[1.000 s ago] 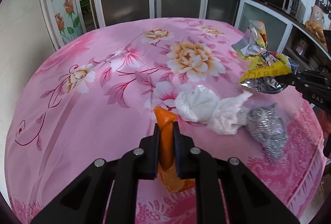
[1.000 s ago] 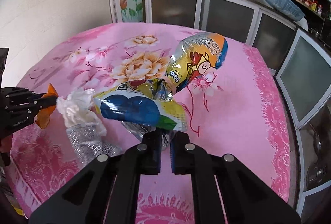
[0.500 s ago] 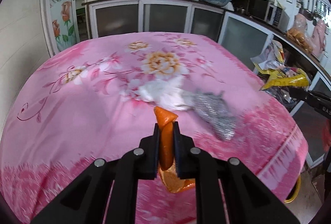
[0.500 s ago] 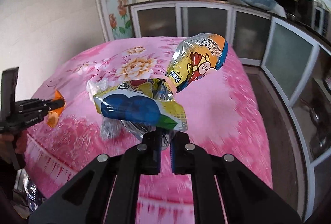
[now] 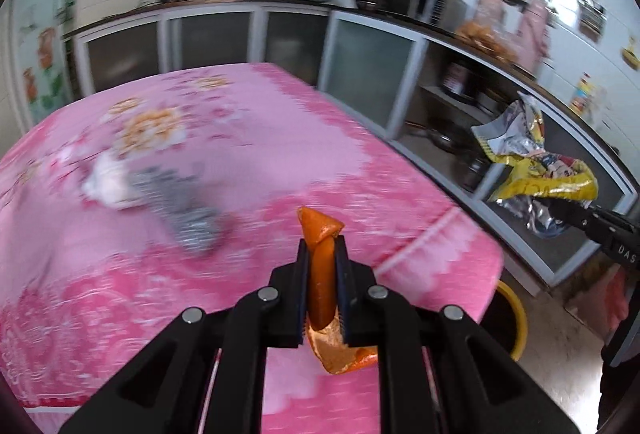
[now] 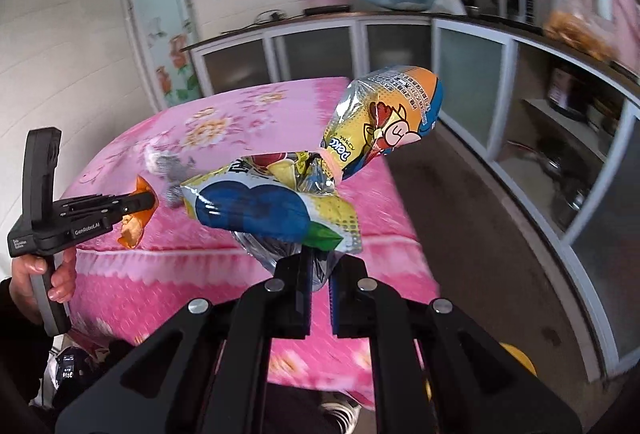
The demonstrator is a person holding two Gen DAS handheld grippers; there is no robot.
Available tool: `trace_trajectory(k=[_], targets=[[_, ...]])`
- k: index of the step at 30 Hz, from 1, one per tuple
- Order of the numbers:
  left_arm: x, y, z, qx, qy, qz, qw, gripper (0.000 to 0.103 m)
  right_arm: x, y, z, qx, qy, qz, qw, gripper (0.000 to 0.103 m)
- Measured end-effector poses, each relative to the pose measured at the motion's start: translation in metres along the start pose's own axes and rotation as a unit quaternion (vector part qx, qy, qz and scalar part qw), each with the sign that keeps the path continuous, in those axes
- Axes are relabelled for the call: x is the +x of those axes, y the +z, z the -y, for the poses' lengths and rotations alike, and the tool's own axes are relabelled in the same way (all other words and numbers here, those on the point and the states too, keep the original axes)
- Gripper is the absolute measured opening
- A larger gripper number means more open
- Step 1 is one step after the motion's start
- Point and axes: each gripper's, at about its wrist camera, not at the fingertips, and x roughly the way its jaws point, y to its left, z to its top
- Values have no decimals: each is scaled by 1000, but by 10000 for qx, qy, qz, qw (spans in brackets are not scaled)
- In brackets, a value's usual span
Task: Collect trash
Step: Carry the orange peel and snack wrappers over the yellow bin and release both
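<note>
My left gripper (image 5: pixel 321 254) is shut on an orange wrapper (image 5: pixel 320 274), held above the near right part of the pink table (image 5: pixel 260 161). In the right wrist view that left gripper (image 6: pixel 150 199) shows at the left with the orange wrapper (image 6: pixel 134 230) and a hand on its handle. My right gripper (image 6: pixel 319 274) is shut on a bunch of snack bags (image 6: pixel 280 205), yellow, blue and silver, with one puffed bag (image 6: pixel 388 121) sticking up. The same bunch of snack bags (image 5: pixel 536 169) hangs off the table's right side. A white tissue (image 5: pixel 106 179) and a silver wrapper (image 5: pixel 180 205) lie blurred on the table.
A yellow-rimmed bin (image 5: pixel 510 318) stands on the floor by the table's near right corner, and its yellow rim (image 6: pixel 516 356) also shows low in the right wrist view. Grey-doored cabinets (image 5: pixel 360 73) run along the back and right walls. The floor (image 6: pixel 460 226) lies between table and cabinets.
Both grippers have swung right and back from over the table toward its near right corner, each keeping its trash. The tissue and silver wrapper now lie far left; the yellow bin has come into view.
</note>
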Motion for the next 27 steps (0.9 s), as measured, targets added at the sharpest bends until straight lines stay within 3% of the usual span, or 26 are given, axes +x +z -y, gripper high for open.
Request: trace_trajectory(k=[12,19,27], targets=[[44,2,139,1001,-871,-290,9907,11,-63,-71,101,852,-1014,-61,9912,6],[77,-6,222,1559,-1440,-488,9760,11,-77,-116,150,1319,-1454,-300,9801,6],[119,-29,296,2098,-1792,-827,9576,11,-75,-161,195,1795,-1748,-638,9660,6]])
